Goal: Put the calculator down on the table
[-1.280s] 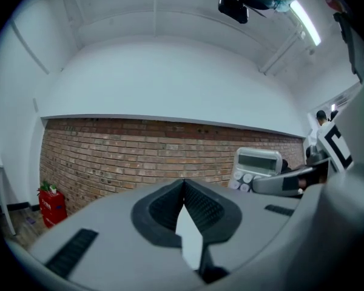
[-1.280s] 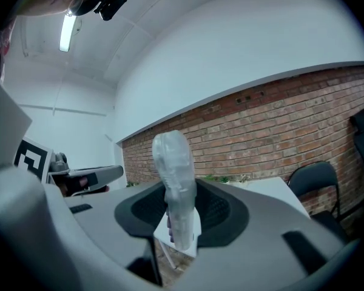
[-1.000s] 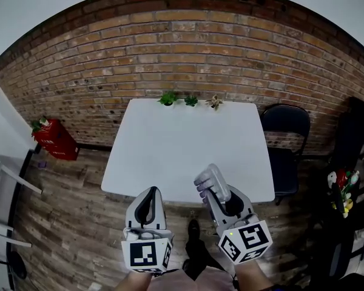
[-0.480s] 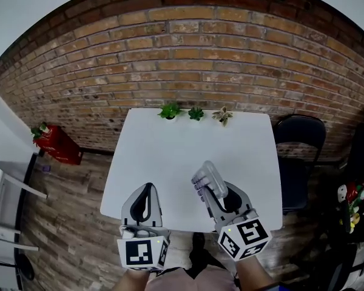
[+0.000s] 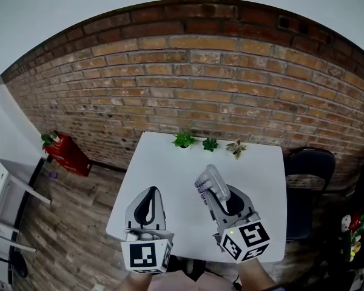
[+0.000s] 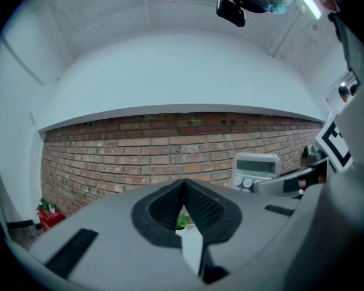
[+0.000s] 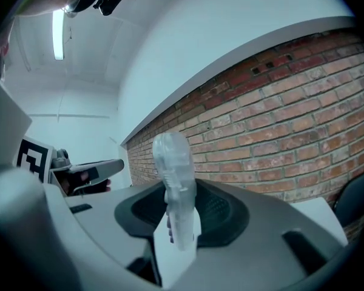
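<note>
The calculator (image 5: 208,183) is pale grey with a display and round keys, and it stands up out of my right gripper (image 5: 215,195), which is shut on its lower part. In the right gripper view the calculator (image 7: 175,180) shows edge-on between the dark pads. In the left gripper view the calculator (image 6: 255,170) shows face-on at the right. My left gripper (image 5: 150,194) is level beside it on the left, its jaws closed tip to tip on nothing (image 6: 183,183). Both grippers hang over the near part of the white table (image 5: 170,174).
Three small potted plants (image 5: 184,140) (image 5: 210,143) (image 5: 235,147) line the table's far edge against a brick wall (image 5: 188,90). A black chair (image 5: 307,174) stands at the table's right. A red object (image 5: 68,154) and white furniture (image 5: 9,205) are on the wooden floor at left.
Both grippers have moved forward from in front of the table's near edge to over the tabletop. The calculator stays in the right gripper. The table and wall have come closer.
</note>
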